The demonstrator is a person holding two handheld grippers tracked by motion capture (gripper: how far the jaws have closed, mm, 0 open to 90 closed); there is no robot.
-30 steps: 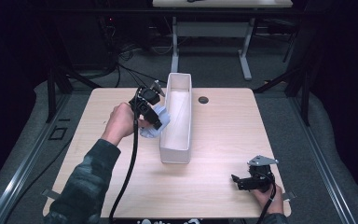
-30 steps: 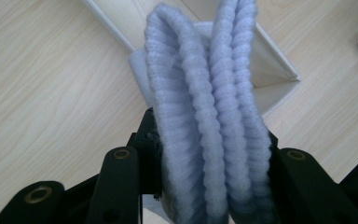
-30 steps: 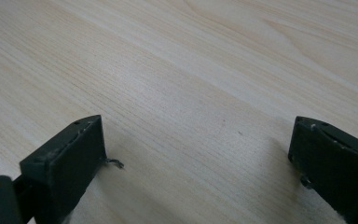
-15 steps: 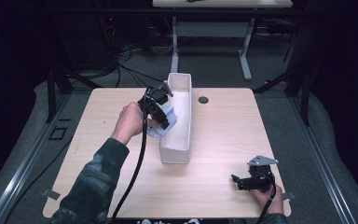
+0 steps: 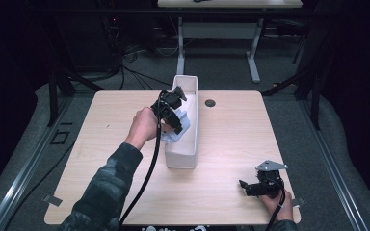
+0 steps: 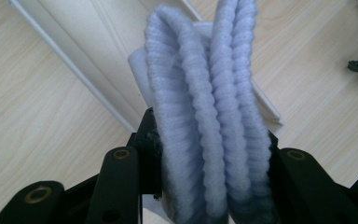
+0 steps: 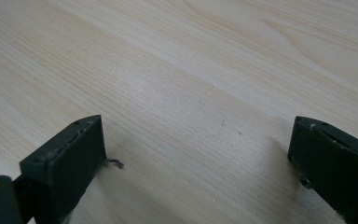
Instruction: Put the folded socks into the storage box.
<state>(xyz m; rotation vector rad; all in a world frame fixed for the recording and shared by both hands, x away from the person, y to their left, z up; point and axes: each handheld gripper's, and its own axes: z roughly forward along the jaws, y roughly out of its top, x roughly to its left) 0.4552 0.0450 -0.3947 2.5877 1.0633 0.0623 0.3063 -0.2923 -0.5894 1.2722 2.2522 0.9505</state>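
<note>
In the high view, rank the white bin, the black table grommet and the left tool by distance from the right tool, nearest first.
From the right tool:
1. White bin, its near end toward table centre.
2. Left tool, over the bin's left wall, gripping the pale blue cloth.
3. Black grommet, near the far edge.

The left claw has carried the pale-blue cloth over the white bin.

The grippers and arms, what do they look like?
Both grippers, left and right, are black with two flat, blocky jaws. The right carries a grey three-cornered plate. A black cable trails from the left along a dark camouflage-patterned sleeve. Brass-coloured rivets mark the jaw links.
</note>
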